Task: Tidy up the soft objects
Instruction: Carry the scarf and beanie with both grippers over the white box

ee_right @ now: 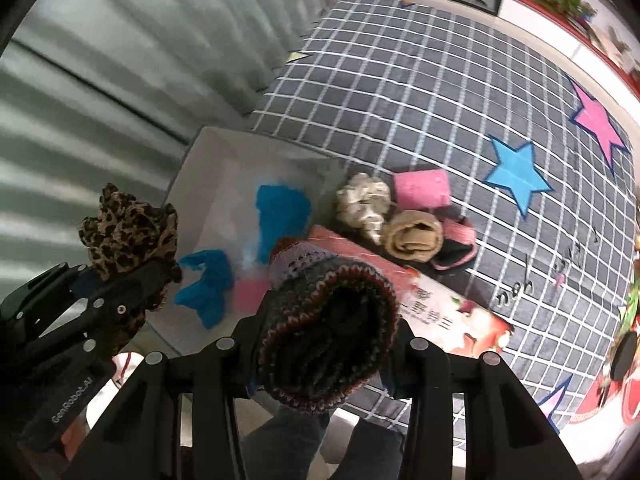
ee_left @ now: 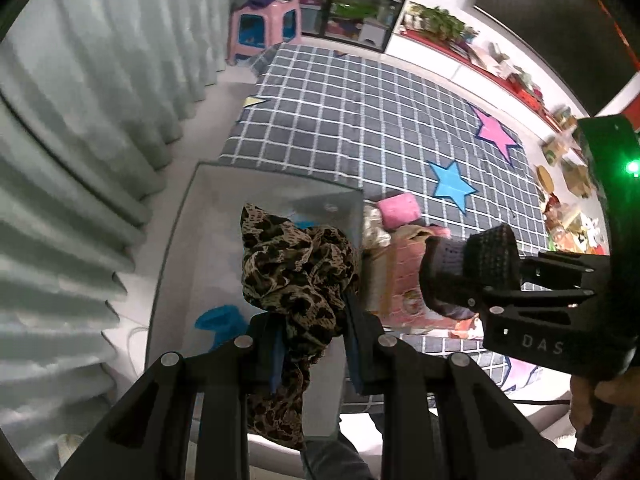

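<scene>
My left gripper [ee_left: 310, 344] is shut on a leopard-print cloth [ee_left: 296, 268] and holds it above a clear plastic bin [ee_left: 208, 216]. It also shows in the right wrist view [ee_right: 132, 232]. My right gripper [ee_right: 324, 344] is shut on a dark knitted hat [ee_right: 328, 332], held above the bin's right edge; it shows in the left wrist view [ee_left: 476, 264]. Blue cloths [ee_right: 280, 212] lie inside the bin [ee_right: 208, 148]. On the rug beside the bin lie a cream scrunchie [ee_right: 364, 200], a pink roll [ee_right: 420, 188], a tan roll [ee_right: 412, 236] and a pink-and-black piece [ee_right: 460, 248].
A grey checked rug [ee_right: 400, 100] with blue and pink stars covers the floor. A pink picture box [ee_right: 448, 312] lies by the bin. Grey curtains [ee_left: 80, 140] hang at the left. A pink stool [ee_left: 264, 28] and shelves stand at the far end.
</scene>
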Motion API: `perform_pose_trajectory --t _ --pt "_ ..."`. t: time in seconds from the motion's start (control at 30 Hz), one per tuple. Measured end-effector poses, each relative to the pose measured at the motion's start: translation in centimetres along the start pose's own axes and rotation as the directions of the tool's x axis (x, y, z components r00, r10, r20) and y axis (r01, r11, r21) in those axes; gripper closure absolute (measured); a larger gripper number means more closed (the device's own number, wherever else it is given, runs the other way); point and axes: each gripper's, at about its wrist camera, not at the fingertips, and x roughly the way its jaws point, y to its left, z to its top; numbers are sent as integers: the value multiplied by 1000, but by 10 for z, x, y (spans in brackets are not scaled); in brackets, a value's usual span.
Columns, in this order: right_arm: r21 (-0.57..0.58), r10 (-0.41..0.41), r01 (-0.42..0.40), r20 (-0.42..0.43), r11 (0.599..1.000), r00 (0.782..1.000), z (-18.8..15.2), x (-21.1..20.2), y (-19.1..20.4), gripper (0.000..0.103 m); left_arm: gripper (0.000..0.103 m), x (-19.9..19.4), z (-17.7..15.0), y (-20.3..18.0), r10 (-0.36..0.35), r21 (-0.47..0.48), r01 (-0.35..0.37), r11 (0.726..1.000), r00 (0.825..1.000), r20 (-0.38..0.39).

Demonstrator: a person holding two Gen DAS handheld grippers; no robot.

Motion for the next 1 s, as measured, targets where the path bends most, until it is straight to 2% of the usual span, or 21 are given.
perform_pose_trajectory --t 0.13,0.63,1.0 --pt "-44 7 -8 -15 999 1000 3 5 18 58 76 1 -8 15 38 -36 -38 999 999 5" --pt "-163 32 -44 -77 986 997 7 28 66 58 76 17 -49 78 84 -209 -97 973 994 -69" --pt "-241 26 -64 -157 968 987 -9 61 98 58 76 31 -65 91 99 -221 -124 967 988 -122"
